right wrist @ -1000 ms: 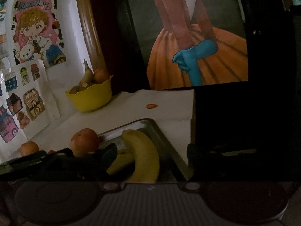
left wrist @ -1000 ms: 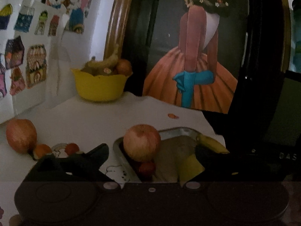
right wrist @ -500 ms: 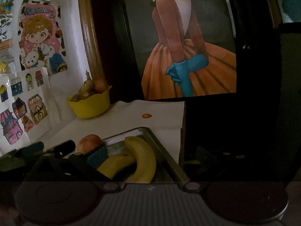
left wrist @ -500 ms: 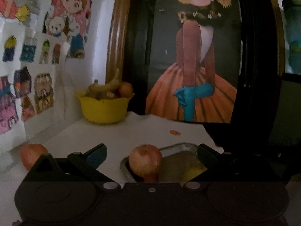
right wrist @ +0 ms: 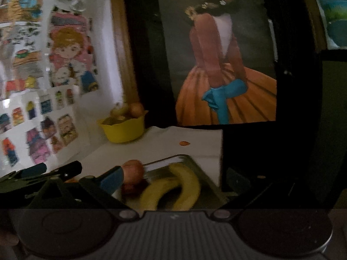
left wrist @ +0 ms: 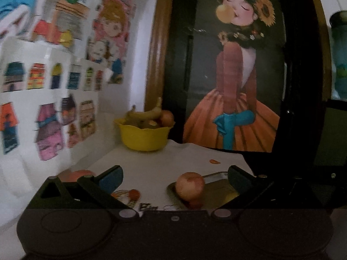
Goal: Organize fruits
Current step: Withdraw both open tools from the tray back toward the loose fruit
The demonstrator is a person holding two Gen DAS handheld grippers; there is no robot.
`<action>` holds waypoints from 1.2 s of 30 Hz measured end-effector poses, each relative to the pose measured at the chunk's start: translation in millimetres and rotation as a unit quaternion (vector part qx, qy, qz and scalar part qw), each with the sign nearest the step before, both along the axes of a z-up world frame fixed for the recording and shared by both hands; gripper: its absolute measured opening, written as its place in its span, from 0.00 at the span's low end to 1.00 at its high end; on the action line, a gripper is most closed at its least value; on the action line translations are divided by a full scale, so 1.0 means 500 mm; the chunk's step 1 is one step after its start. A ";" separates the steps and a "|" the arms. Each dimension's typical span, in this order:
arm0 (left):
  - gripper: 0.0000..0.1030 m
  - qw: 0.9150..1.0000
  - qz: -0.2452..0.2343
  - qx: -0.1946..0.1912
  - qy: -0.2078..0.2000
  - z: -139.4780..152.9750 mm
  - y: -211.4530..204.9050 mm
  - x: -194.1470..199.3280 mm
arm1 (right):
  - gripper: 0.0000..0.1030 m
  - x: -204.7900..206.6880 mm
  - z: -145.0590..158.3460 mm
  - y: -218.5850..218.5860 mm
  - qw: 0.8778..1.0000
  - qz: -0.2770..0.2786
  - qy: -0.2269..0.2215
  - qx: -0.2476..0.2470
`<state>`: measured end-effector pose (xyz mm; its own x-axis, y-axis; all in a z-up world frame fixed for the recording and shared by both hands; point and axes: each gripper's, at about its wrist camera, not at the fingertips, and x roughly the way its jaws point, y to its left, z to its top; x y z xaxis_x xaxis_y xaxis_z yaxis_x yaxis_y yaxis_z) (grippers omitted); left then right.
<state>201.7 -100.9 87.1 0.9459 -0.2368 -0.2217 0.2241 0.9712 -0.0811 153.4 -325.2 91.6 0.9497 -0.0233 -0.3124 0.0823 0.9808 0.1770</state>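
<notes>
Yellow bananas (right wrist: 173,186) and an apple (left wrist: 190,186) are lying in the metal tray (right wrist: 196,164); you are holding both the left hand-held gripper (left wrist: 173,174) and the right hand-held gripper (right wrist: 171,178) open and empty, probably needing the counter's loose apple (left wrist: 74,174) next.

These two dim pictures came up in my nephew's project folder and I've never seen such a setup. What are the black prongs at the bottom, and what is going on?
Each picture comes from a camera on a hand-held two-finger gripper, looking along its fingers. The prongs are those fingers. Both the left gripper and the right gripper are open and hold nothing. On the white table sits a metal tray with an apple and two bananas. A yellow bowl of fruit stands at the back, and an orange fruit lies left of the tray.
</notes>
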 end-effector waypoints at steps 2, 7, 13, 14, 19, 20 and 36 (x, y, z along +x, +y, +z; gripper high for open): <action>0.99 1.000 0.013 -0.001 -0.002 0.002 0.029 -0.021 | 1.00 -0.021 0.006 0.024 1.000 0.017 -0.008 -0.003; 0.99 0.999 0.049 -0.007 -0.005 0.006 0.110 -0.059 | 1.00 -0.053 0.018 0.086 0.998 0.054 -0.021 -0.006; 0.99 0.995 0.097 0.012 -0.002 -0.011 0.203 -0.093 | 1.00 -0.070 0.012 0.156 0.997 0.070 -0.030 -0.029; 0.99 0.994 0.106 0.014 0.001 -0.015 0.219 -0.098 | 1.00 -0.072 0.007 0.171 0.996 0.071 -0.032 -0.039; 0.99 0.991 0.129 0.012 0.018 -0.034 0.277 -0.109 | 1.00 -0.084 -0.011 0.231 0.992 0.086 -0.044 -0.077; 0.99 0.991 0.131 0.011 0.022 -0.039 0.287 -0.110 | 1.00 -0.086 -0.015 0.240 0.992 0.090 -0.047 -0.080; 0.99 0.996 0.058 0.015 0.072 -0.124 0.325 -0.076 | 1.00 -0.077 -0.141 0.380 0.991 0.069 -0.049 -0.106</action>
<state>163.9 61.6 24.9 0.9249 -0.1179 -0.3615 0.0976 0.9925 -0.0738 114.9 -135.4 20.9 0.9740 0.0539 -0.2200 -0.0629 0.9974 -0.0340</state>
